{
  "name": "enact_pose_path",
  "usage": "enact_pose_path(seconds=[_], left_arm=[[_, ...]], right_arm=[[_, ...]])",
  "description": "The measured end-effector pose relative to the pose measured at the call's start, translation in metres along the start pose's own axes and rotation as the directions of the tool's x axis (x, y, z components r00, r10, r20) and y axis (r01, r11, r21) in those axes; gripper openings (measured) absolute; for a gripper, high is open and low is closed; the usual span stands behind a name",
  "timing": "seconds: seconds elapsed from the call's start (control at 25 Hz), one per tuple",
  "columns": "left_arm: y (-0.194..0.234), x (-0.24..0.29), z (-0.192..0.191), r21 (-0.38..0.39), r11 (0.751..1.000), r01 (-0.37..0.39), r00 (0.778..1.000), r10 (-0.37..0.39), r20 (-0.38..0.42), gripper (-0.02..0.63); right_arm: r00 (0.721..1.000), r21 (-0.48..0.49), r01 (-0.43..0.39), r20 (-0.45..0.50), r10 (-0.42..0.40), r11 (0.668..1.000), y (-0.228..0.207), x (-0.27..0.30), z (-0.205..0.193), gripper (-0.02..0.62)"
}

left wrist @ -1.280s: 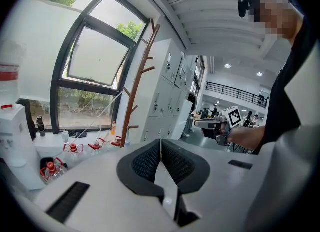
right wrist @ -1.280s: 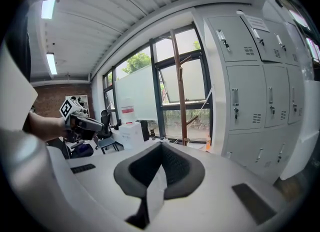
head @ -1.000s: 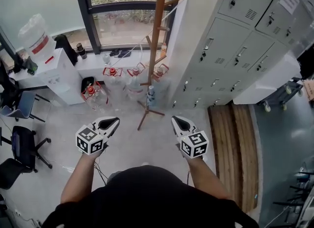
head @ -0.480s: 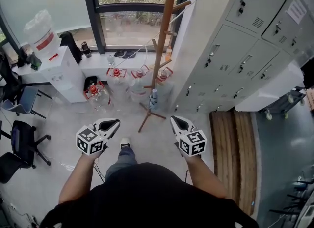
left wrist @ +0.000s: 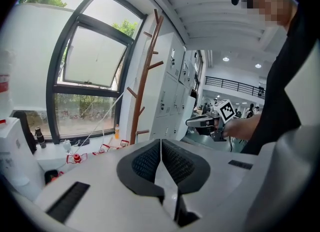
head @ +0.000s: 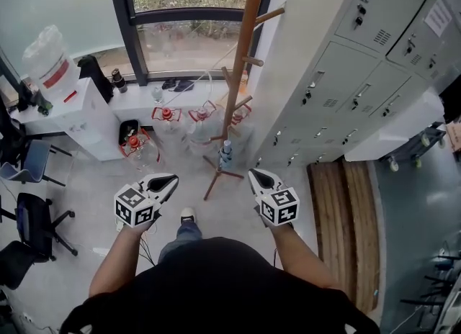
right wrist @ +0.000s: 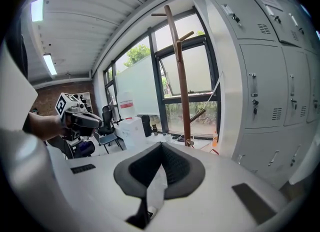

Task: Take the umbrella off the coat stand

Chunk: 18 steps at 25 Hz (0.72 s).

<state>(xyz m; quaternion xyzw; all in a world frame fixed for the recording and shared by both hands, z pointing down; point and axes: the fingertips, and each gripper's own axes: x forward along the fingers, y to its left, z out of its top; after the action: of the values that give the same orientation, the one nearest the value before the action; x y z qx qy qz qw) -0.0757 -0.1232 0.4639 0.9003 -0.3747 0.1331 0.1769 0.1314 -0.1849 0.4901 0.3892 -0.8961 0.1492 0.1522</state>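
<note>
Umbrella (head: 225,153) not yet in my tongs. Left gripper (head: 171,179): jaws pressed together, nothing between the pads. Right gripper (head: 253,173): likewise closed and empty. Both are held out in front of me, side by side, pointing toward the coat stand (head: 241,73) and well short of it. My shoe (head: 187,215) shows on the floor between them. The stand is a tall wooden pole with angled pegs on splayed feet, between the window (head: 187,37) and the grey lockers (head: 346,73). Its upper pegs look bare in both gripper views. The only candidate I can find is a small pale blue-and-white bundle low on the pole, just above the feet; I take it for a folded compact umbrella, though it is too small to be sure, and I cannot tell whether it hangs by a loop or leans on a peg. Clear water jugs with red handles (head: 167,115) crowd the floor behind the base. My judgement on handling: light, with a stiff core under soft, slick fabric that could slide in the pads. Best to open one gripper, pinch across the middle of the bundle or at the handle end where it is firmest, squeeze moderately, then lift it clear of the peg before drawing back. The stand may rock if the loop snags.
</note>
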Motion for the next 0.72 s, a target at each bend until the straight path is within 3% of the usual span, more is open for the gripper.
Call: enact_pose_path(seconds=[0.72], left_arm=[[0.123,0.036,0.004,-0.042,0.997,0.063,0.996,-0.065,-0.056,0.026]], right_arm=[[0.991,0.036,0.117,-0.069,-0.114,0.992,-0.035,0.13,-0.019,0.026]])
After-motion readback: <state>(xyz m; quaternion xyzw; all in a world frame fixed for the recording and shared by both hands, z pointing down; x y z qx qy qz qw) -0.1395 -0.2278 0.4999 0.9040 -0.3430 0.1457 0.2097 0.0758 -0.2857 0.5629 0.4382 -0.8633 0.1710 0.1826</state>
